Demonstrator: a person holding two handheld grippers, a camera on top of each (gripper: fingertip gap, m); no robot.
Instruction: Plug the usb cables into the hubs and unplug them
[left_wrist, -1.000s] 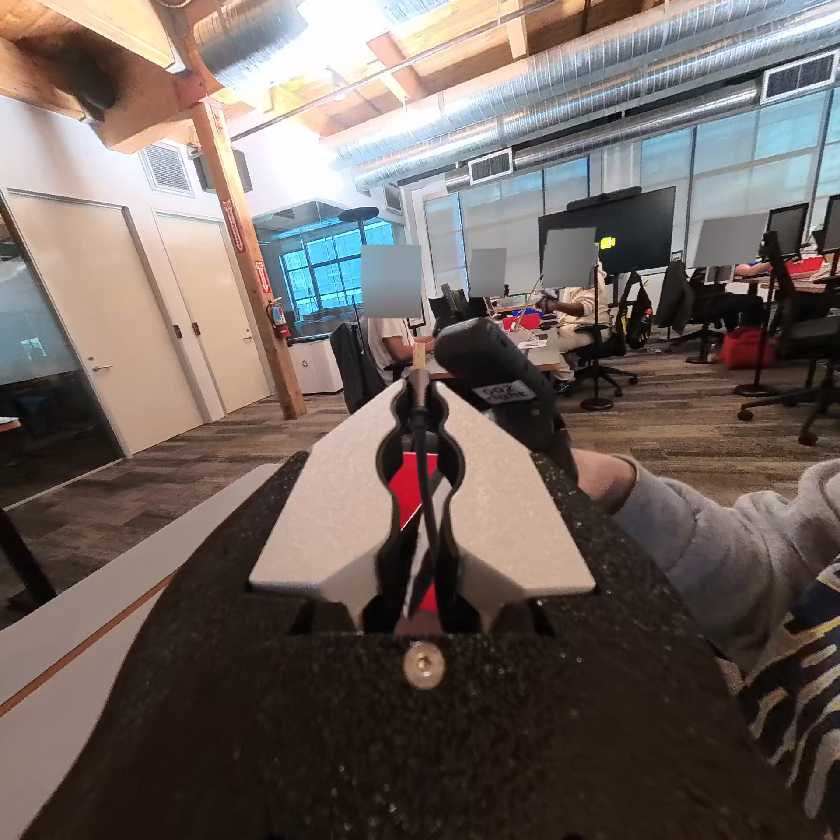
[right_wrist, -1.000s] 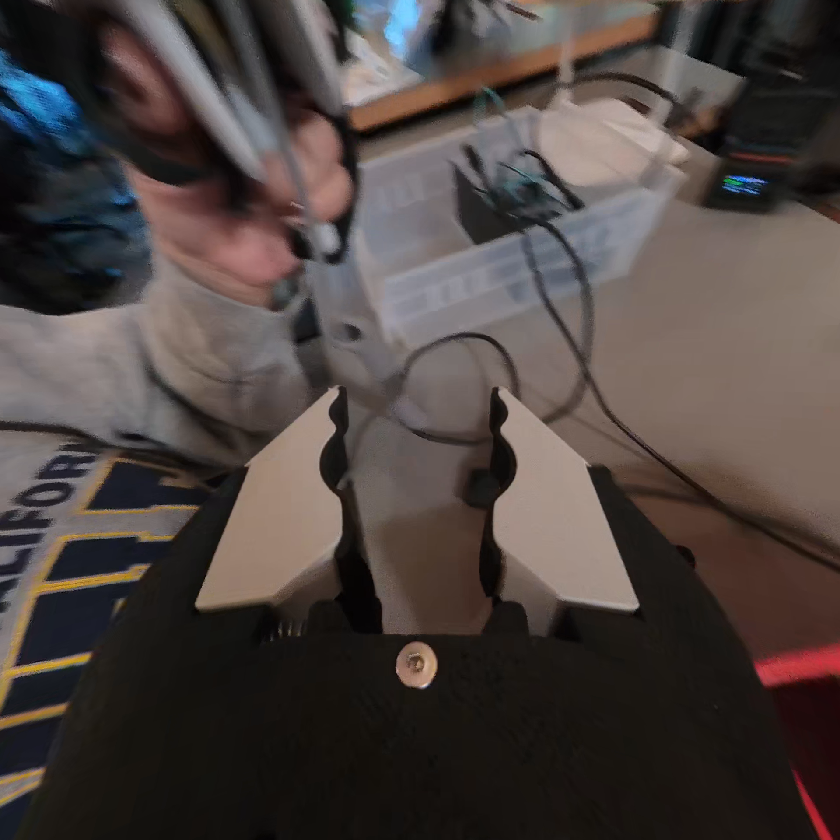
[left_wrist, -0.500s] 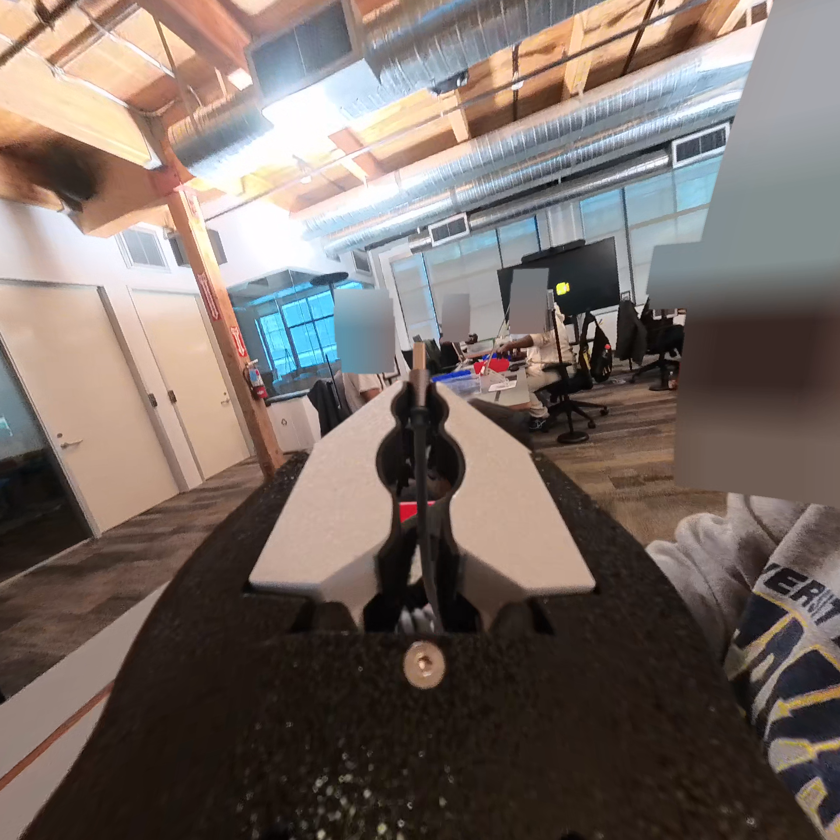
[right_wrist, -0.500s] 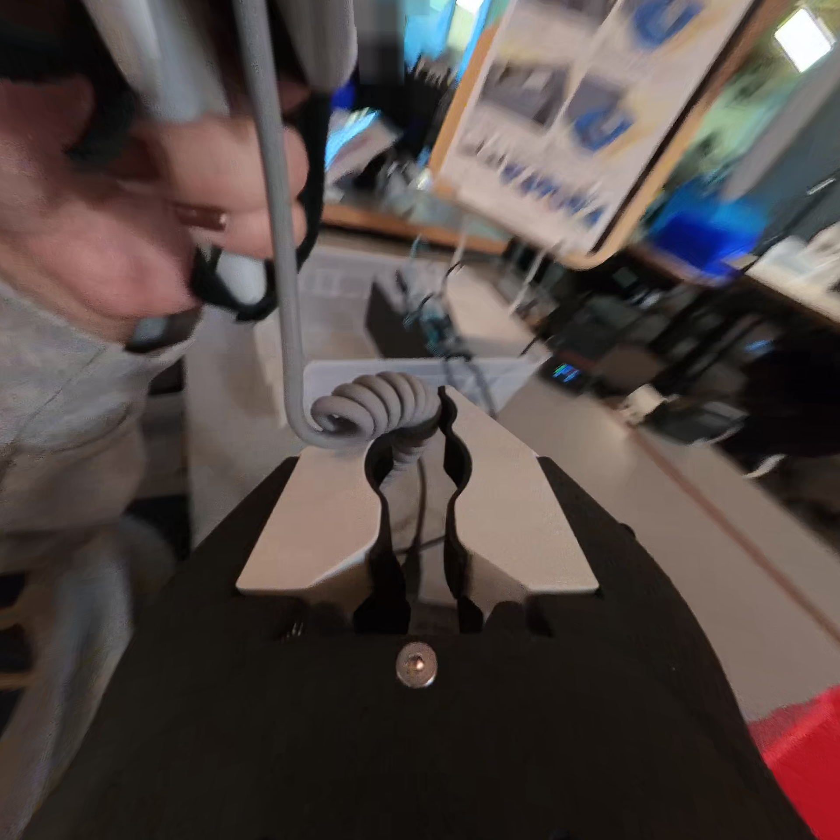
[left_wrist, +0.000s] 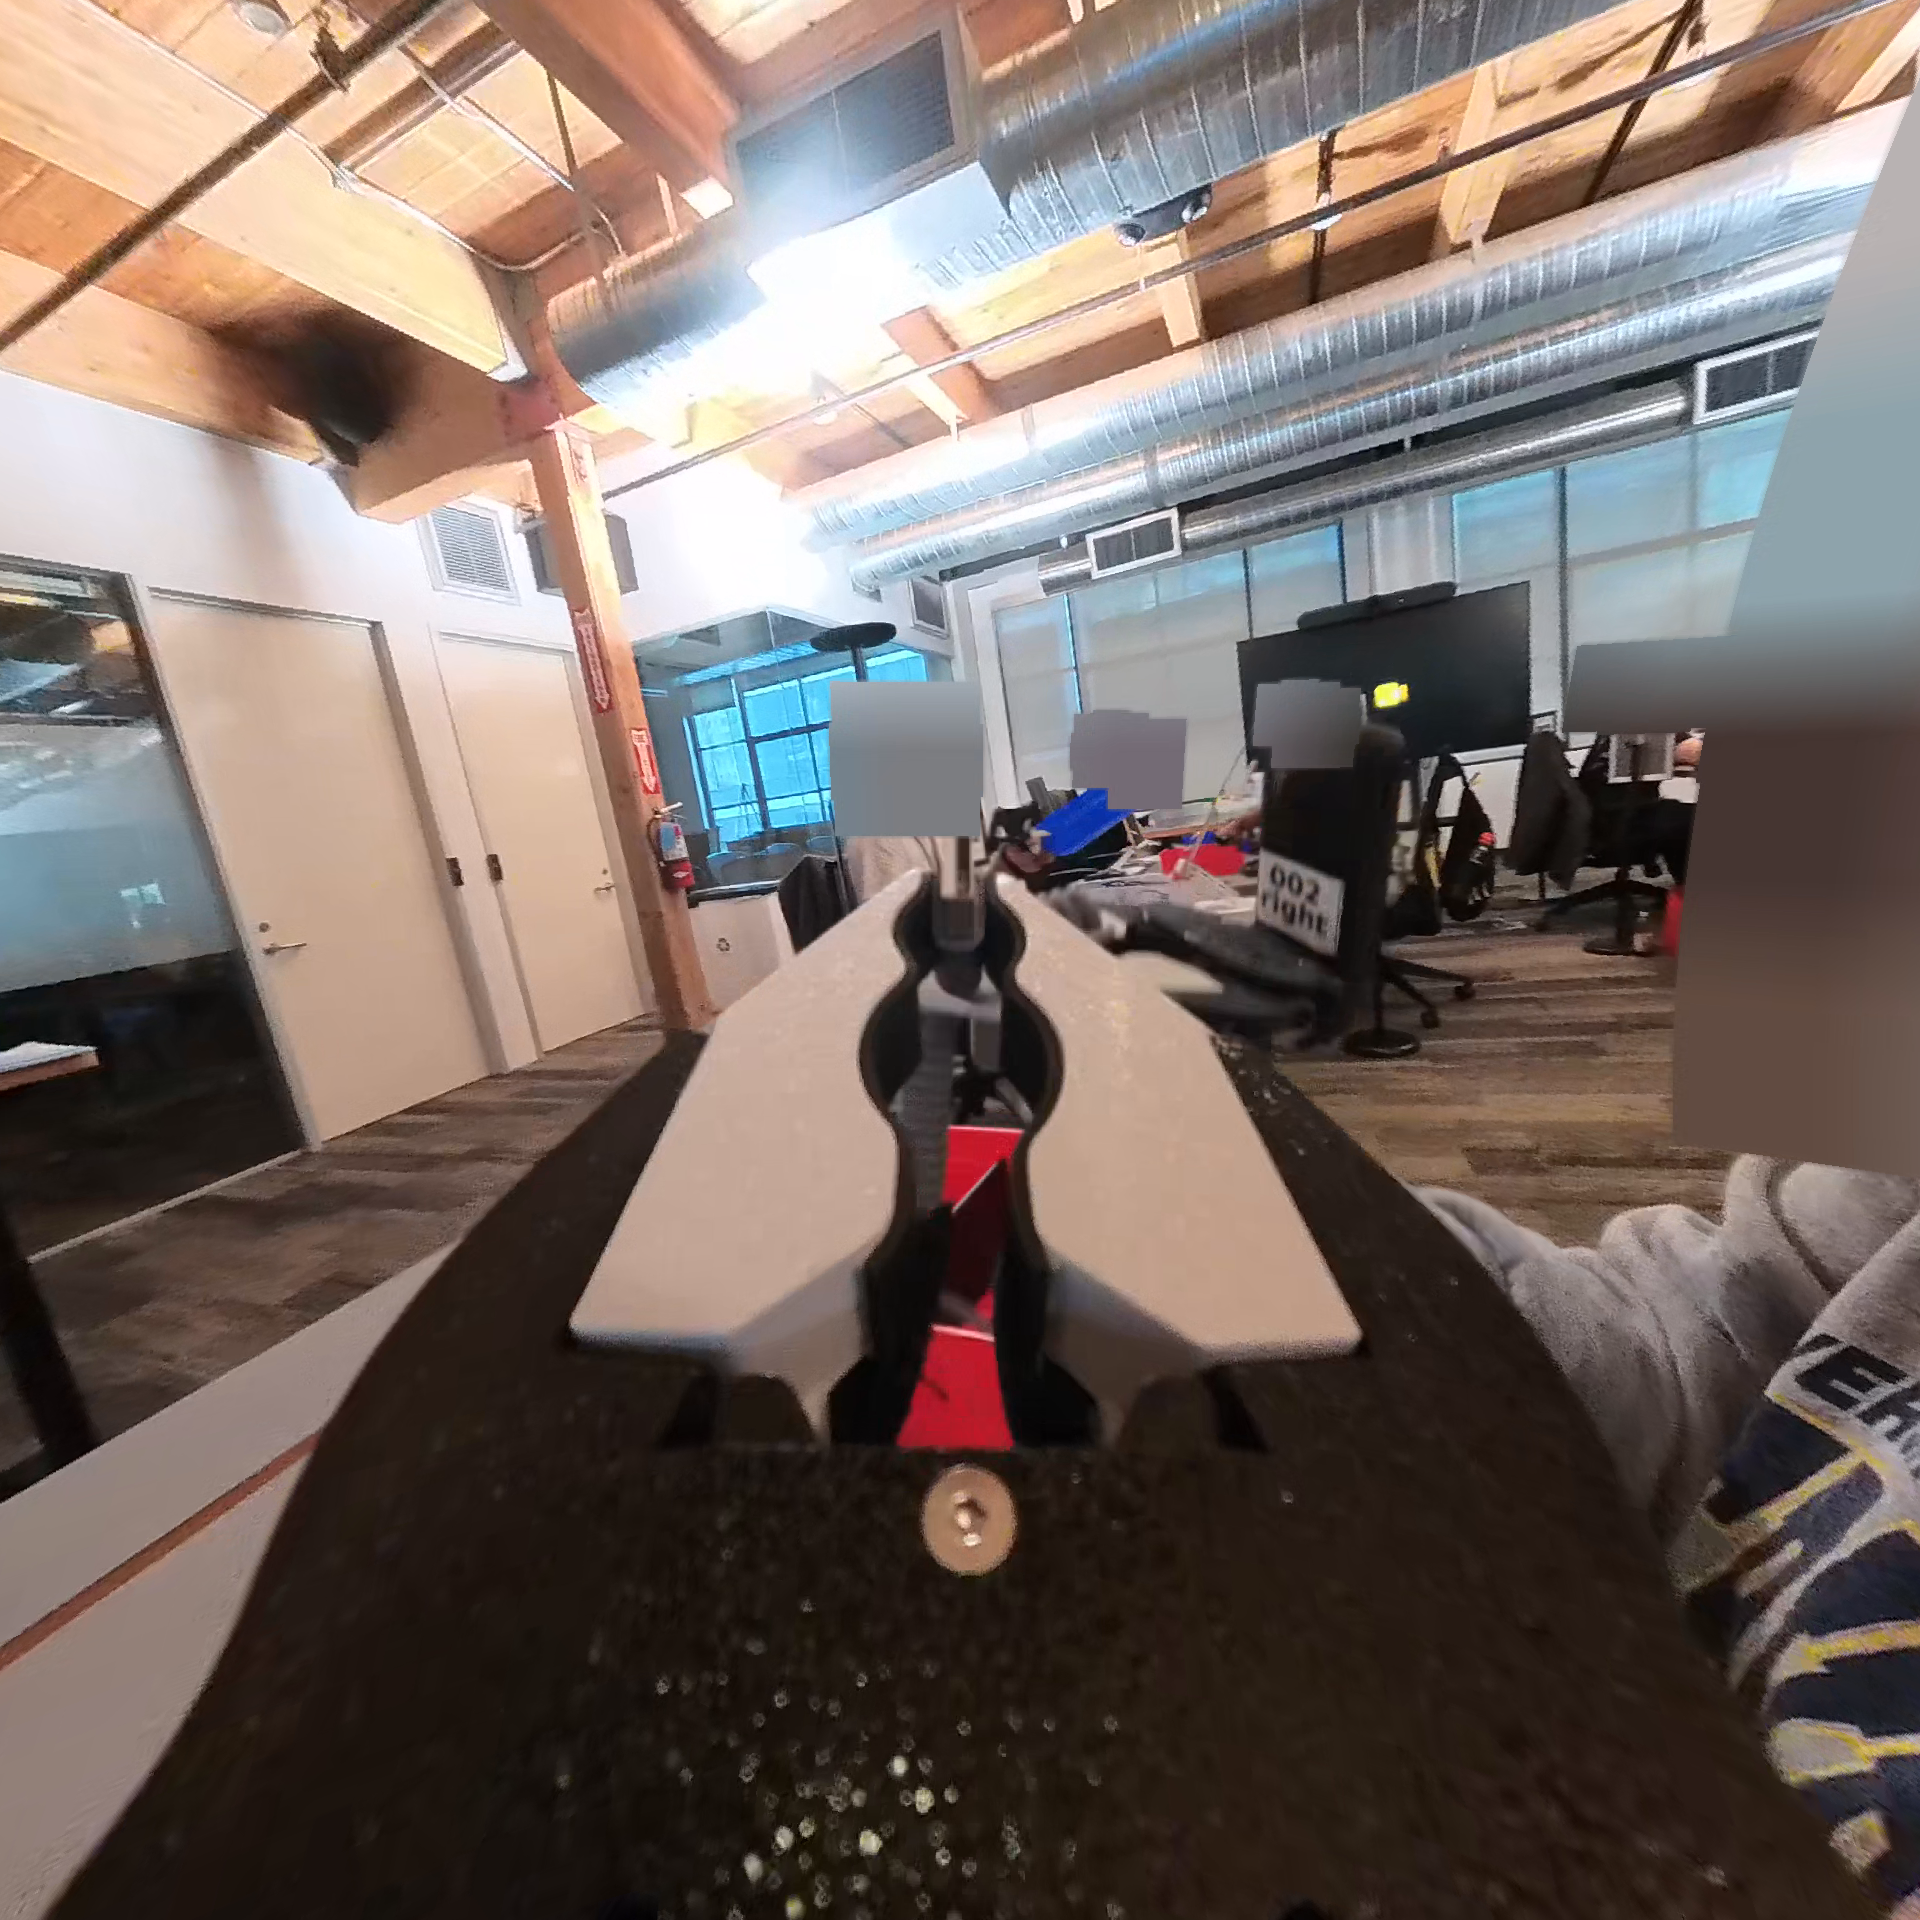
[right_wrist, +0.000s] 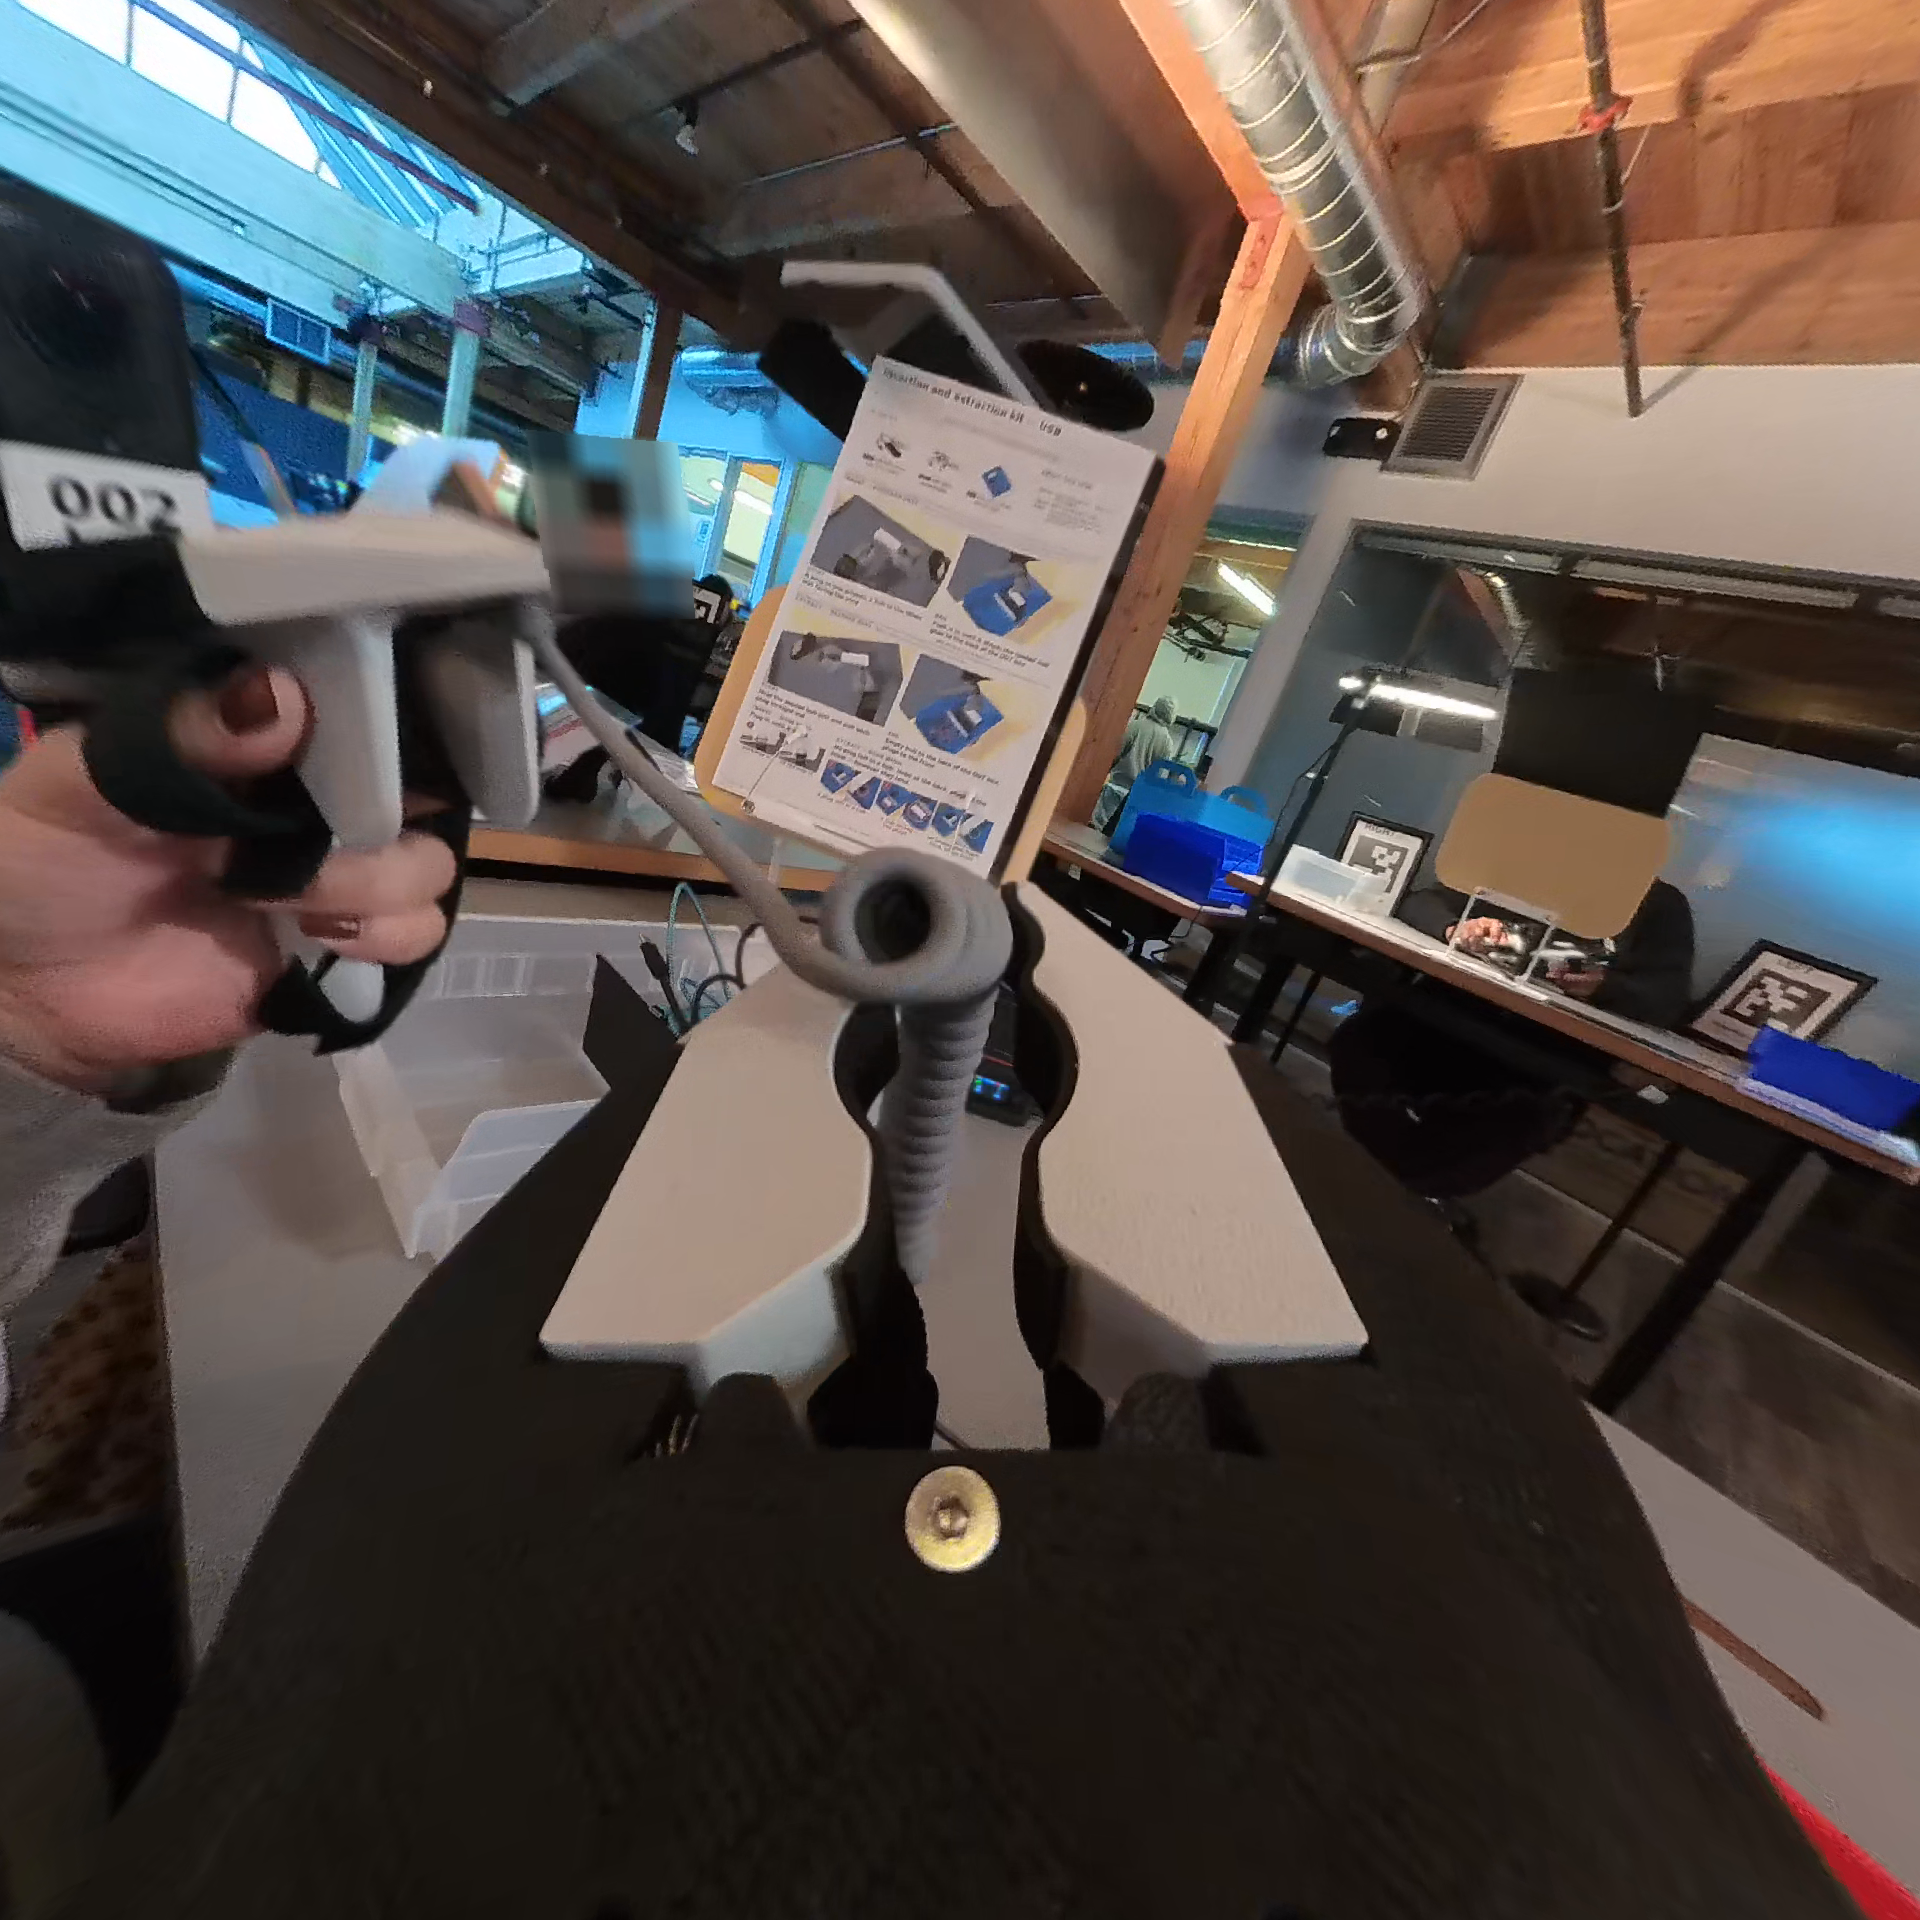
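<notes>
Since half a second ago your right tongs (right_wrist: 940, 997) have lifted a little more toward the ceiling, and the grey coiled cable (right_wrist: 920, 1049) that sat at their tips now runs down between the fingers. The fingers are nearly together — clenched on that coiled cable, with its loop curling over the left finger's tip. From there the cable climbs up and left to your left tongs (right_wrist: 457, 717), seen farther off with your hand (right_wrist: 156, 914) wrapped around the grip. In the left wrist view, your left tongs (left_wrist: 961, 914) are clamped tight on the USB plug (left_wrist: 954, 883), its metal tip poking out past the fingertips toward the office. Below you, a clear plastic bin (right_wrist: 488, 1049) with loose cables sits on the desk (right_wrist: 281, 1320).
</notes>
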